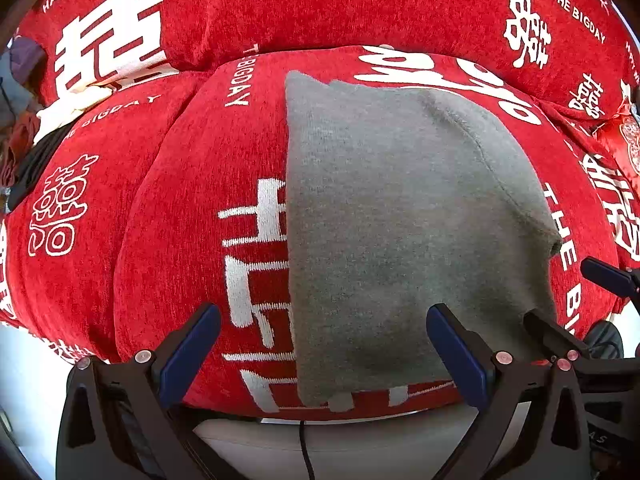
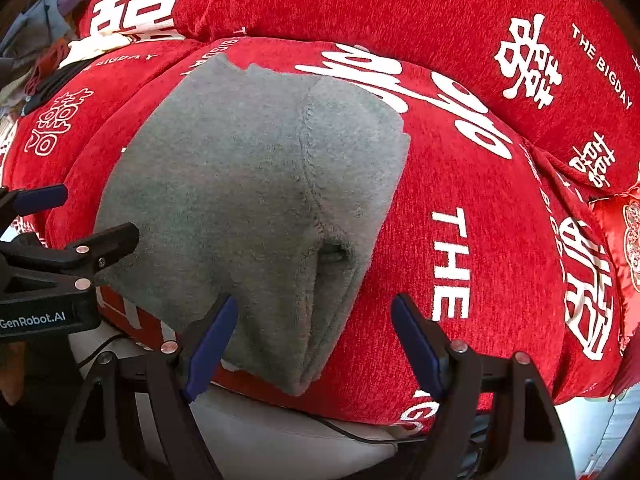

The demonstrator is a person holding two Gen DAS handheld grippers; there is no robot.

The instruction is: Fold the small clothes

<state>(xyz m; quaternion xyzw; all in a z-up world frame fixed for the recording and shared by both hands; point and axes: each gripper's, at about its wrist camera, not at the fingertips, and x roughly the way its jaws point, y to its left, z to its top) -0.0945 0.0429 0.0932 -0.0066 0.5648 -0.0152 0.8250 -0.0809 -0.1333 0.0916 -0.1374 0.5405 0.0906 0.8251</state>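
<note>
While both hand-held grippers, left (image 1: 322,350) and right (image 2: 314,344), gape empty, folded grey garment (image 2: 248,200) overhangs cushion (image 2: 480,280) edge

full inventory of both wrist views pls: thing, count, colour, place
folded garment: 1, grey knit, flat on the seat cushion, centre.
sofa cover: 1, red with white characters and "THE BIGDAY" text, over seat and back cushions.
clothes pile: several, mixed colours, far left on the sofa.
ornament: 1, red, shiny, right edge.
cable: 1, black, under the cushion's front edge.
left hand-held gripper: 1, black, blue pads, open, empty.
right hand-held gripper: 1, same, open, empty.
</note>
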